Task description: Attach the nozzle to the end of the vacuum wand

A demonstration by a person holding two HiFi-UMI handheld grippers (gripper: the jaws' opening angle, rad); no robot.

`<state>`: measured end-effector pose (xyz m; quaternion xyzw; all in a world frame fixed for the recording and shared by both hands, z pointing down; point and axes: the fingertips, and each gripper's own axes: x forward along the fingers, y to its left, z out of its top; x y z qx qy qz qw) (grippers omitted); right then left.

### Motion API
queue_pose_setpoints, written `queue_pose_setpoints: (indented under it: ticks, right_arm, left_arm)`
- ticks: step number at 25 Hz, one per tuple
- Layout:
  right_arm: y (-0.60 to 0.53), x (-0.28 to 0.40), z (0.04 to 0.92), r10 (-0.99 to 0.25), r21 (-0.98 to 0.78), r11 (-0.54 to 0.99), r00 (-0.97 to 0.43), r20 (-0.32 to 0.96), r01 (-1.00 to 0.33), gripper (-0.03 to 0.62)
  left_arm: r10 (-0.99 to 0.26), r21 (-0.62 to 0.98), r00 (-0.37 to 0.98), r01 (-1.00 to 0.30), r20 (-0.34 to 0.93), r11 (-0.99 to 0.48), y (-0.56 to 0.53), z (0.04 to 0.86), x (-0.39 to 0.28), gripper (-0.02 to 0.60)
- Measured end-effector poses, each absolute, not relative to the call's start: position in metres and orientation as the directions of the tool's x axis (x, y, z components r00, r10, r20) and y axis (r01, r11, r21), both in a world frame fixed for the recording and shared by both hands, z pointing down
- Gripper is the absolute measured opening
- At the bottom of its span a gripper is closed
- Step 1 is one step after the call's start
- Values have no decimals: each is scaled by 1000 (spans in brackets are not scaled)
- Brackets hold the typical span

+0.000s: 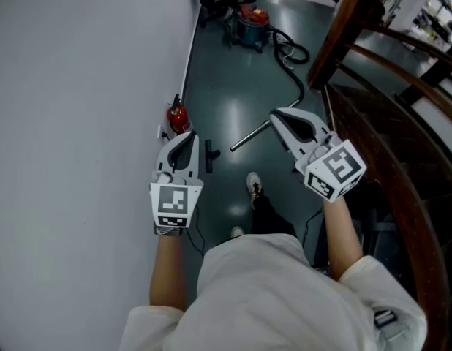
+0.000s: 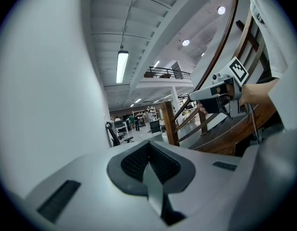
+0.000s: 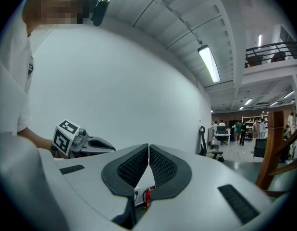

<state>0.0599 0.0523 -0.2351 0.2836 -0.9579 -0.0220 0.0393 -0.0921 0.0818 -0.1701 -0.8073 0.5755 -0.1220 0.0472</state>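
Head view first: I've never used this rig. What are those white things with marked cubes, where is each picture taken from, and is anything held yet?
No robot: a person holds a white two-jaw gripper in each hand; the cubes are parts of them. The head view looks steeply down from the person's head: left gripper by the white wall, right gripper near the dark wooden staircase. The other two pictures come from cameras riding on each gripper, looking along its jaws. Both pairs of jaws are shut, nothing between them. On the dark green floor lie the small black T-shaped nozzle and the silver metal wand, apart; a black hose runs toward the red-and-blue canister vacuum. A red fire extinguisher stands by the wall.
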Motion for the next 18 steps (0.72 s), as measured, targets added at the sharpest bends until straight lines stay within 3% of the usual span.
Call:
queue_pose_setpoints:
  ticks: [18]
  right_arm:
    - [-91,29,-220,-499,58,866,-861,97,-496,29]
  left_arm:
    - [-951,-199,238,-940,199,-277,-41,-147,-131,-2]
